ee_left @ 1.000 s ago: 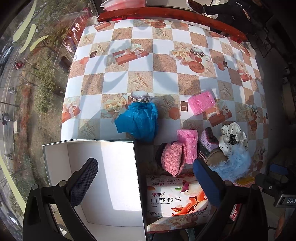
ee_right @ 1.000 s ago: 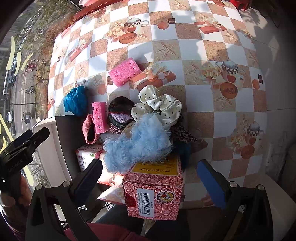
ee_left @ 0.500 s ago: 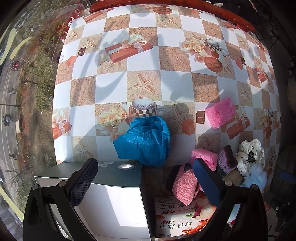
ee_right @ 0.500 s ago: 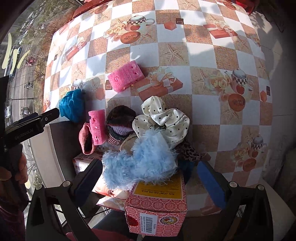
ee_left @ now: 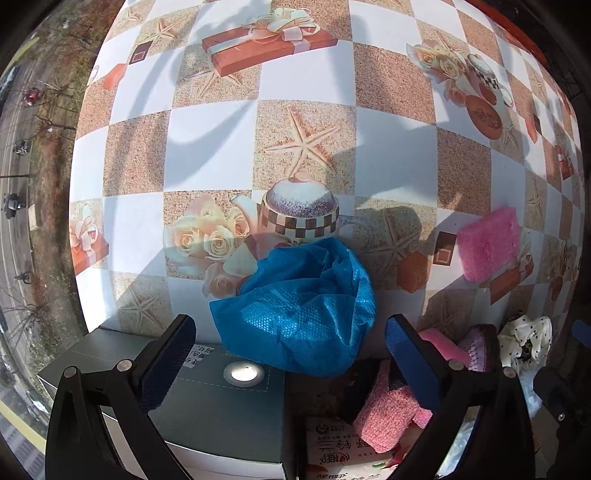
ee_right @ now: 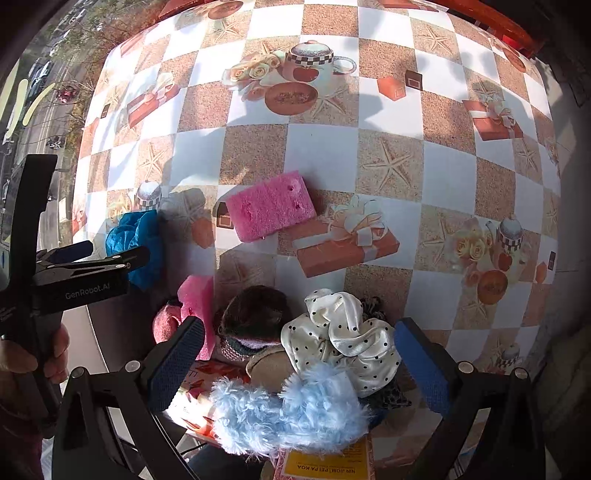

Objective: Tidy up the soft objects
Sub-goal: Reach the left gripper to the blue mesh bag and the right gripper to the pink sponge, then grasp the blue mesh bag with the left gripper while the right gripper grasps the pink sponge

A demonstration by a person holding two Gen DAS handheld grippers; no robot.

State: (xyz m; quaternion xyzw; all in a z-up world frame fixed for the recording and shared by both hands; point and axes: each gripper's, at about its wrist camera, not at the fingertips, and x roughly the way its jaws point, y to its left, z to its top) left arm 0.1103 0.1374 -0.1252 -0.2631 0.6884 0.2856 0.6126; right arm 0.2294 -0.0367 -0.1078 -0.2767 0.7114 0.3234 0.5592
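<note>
A crumpled blue bag (ee_left: 306, 306) lies on the checkered tablecloth just beyond the grey-lidded box (ee_left: 207, 402). My left gripper (ee_left: 290, 363) is open and empty, its jaws straddling the near edge of the bag; it also shows in the right wrist view (ee_right: 85, 254). A pink sponge (ee_right: 271, 206) lies flat on the cloth. A pile holds a second pink sponge (ee_right: 197, 302), a pink knit piece (ee_left: 388, 417), a dark knit hat (ee_right: 255, 314), a white dotted scrunchie (ee_right: 343, 332) and a blue fluffy item (ee_right: 291, 413). My right gripper (ee_right: 299, 365) is open and empty over the pile.
The pile rests on a tissue pack (ee_left: 343, 450) and a red printed carton (ee_right: 325, 469). The tablecloth (ee_right: 388, 166) stretches far and right. The table's red rim (ee_right: 491, 26) runs along the far edge. A street lies below at the left.
Both grippers have moved forward and lower. The blue bag now sits between my left jaws, and the box's white inside has dropped out of view. The right gripper has closed in on the pile.
</note>
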